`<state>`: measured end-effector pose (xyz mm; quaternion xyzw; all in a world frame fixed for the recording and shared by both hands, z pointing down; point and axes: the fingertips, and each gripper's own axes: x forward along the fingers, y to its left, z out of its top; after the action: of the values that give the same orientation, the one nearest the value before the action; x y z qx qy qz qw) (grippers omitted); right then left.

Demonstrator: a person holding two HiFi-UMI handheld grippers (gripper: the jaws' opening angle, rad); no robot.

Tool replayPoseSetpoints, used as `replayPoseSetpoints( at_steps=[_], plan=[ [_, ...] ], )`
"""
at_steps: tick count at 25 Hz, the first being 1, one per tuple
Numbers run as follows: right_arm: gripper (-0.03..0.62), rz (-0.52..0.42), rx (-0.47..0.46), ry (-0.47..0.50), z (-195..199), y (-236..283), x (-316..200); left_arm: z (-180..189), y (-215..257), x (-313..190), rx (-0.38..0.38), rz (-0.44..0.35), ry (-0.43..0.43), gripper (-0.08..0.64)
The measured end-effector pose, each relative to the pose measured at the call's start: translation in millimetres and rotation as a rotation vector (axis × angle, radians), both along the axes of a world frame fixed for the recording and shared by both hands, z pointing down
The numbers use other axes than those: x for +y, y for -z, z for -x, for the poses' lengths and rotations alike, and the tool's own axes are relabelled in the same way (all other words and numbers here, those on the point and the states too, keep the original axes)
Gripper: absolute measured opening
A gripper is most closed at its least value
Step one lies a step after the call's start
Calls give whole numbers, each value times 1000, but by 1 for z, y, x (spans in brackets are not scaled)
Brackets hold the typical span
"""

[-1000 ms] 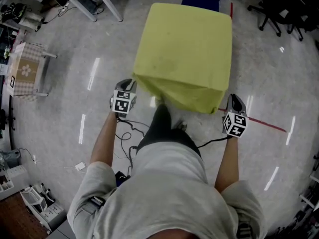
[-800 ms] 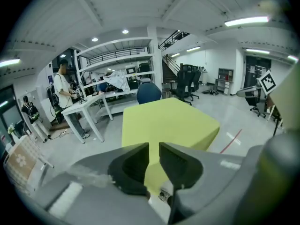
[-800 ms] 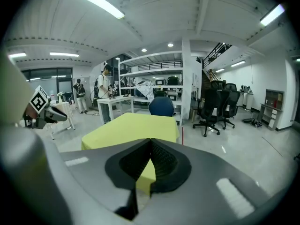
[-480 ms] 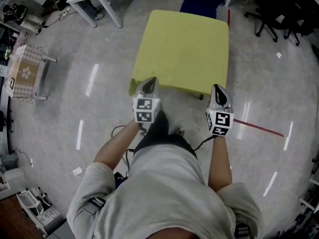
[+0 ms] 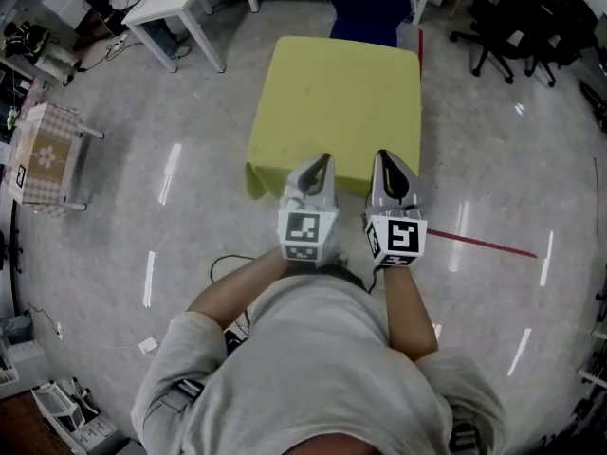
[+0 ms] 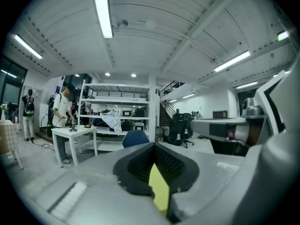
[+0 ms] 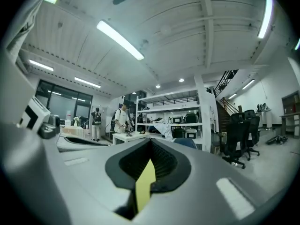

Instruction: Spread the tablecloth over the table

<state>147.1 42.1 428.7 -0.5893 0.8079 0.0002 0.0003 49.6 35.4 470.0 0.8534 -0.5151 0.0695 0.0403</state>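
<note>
A yellow tablecloth [image 5: 337, 102] lies over the square table [image 5: 379, 190] in front of me in the head view, hanging down at its near left corner. My left gripper [image 5: 311, 173] and right gripper [image 5: 389, 171] sit side by side at the cloth's near edge, both pointing away from me. A strip of the yellow tablecloth [image 6: 160, 191] shows clamped between the shut jaws in the left gripper view. Another yellow strip of the tablecloth [image 7: 144, 186] is pinched the same way in the right gripper view. Both gripper cameras look up toward the ceiling.
A blue chair [image 5: 372, 8] stands at the table's far side. A white table [image 5: 175, 3] is at the far left, a small checked-cloth stand [image 5: 47, 145] at the left, black office chairs [image 5: 517, 17] at the far right. Cables [image 5: 232, 254] and red floor tape [image 5: 484, 246] lie by my feet.
The grippers came inward from the cloth's near corners to its middle and rose to table height. The hanging near edge of the cloth came up with them; it now lies flatter.
</note>
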Motion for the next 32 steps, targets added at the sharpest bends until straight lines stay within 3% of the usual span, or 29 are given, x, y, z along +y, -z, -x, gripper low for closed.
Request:
replayPoseSetpoints(
  at_steps=[10, 16, 19, 23, 26, 29, 32],
  plan=[
    [6, -53, 105, 24, 8, 29, 28, -33, 38, 18, 108, -92, -78, 20],
    [6, -83, 105, -26, -15, 45, 30, -50, 51, 20, 99, -125, -110, 20],
    [6, -90, 115, -20, -10, 44, 26, -48, 51, 17, 83, -133, -131, 20],
    [6, -77, 162, -6, -1, 43, 32, -52, 52, 22, 116, -118, -140, 20],
    [6, -81, 152, -14, -3, 42, 31, -51, 49, 22, 89, -118, -146, 20],
    [6, -105, 130, -23, -6, 44, 28, -48, 58, 18, 142, -127, -121, 20],
    [6, -107, 132, -29, -8, 39, 31, -49, 56, 20, 141, -123, -125, 20]
  ],
)
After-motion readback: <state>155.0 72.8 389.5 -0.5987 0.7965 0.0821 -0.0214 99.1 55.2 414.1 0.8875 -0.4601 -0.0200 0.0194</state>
